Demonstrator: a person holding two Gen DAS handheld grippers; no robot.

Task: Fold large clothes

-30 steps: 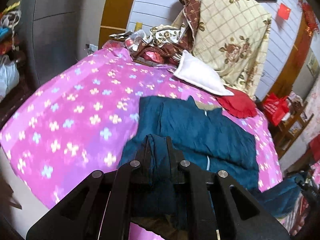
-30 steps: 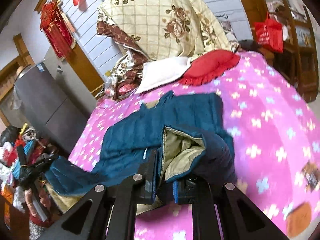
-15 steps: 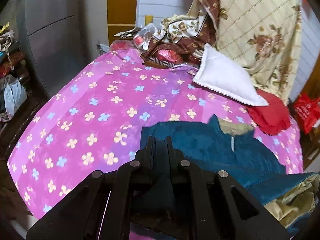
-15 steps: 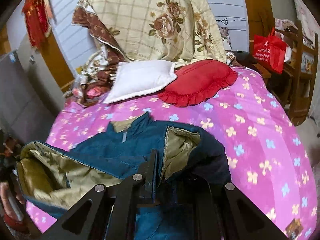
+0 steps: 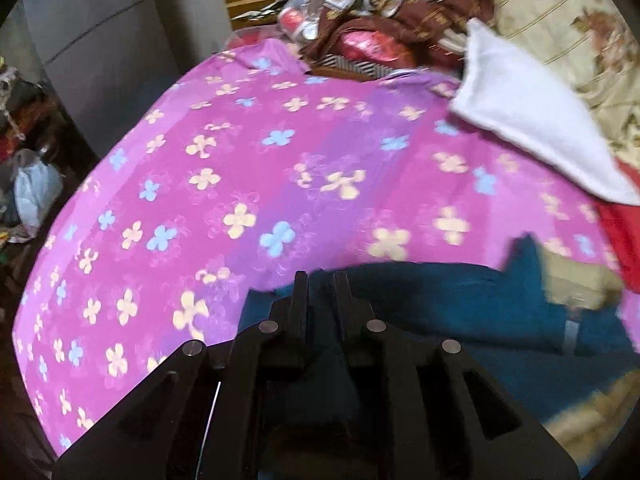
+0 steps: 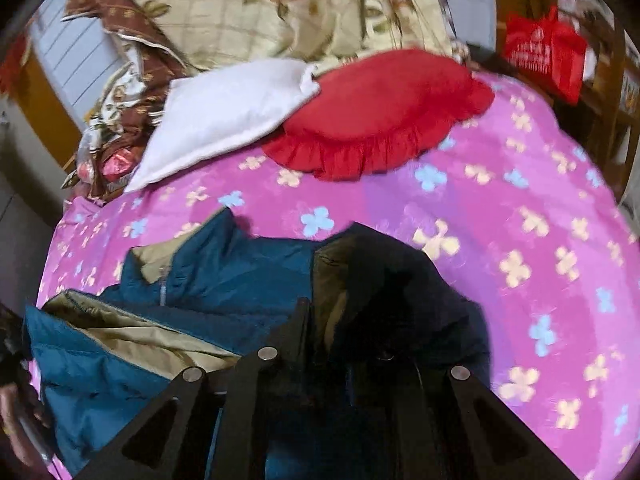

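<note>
A teal padded jacket (image 5: 460, 304) with tan lining lies bunched on the pink flowered bedspread (image 5: 248, 168). In the left wrist view my left gripper (image 5: 320, 284) points down at the jacket's near edge. Its jaws are opening, with a thin fold of teal cloth still pinched between them. In the right wrist view the jacket (image 6: 240, 264) spreads to the left with its lining (image 6: 132, 336) showing. My right gripper (image 6: 332, 316) is shut on a dark fold of the jacket that drapes over and hides its right finger.
A white pillow (image 6: 224, 108) and a red frilled cushion (image 6: 380, 112) lie at the head of the bed before a floral quilt (image 6: 280, 4). Clutter (image 5: 360, 36) sits at the far corner. A red bag (image 6: 544, 52) hangs at right. A grey cabinet (image 5: 100, 40) stands left.
Both grippers have swept forward and down over the bed, carrying the jacket's lower part toward its collar. The jacket now lies doubled over, closer to the pillows, with its lining exposed.
</note>
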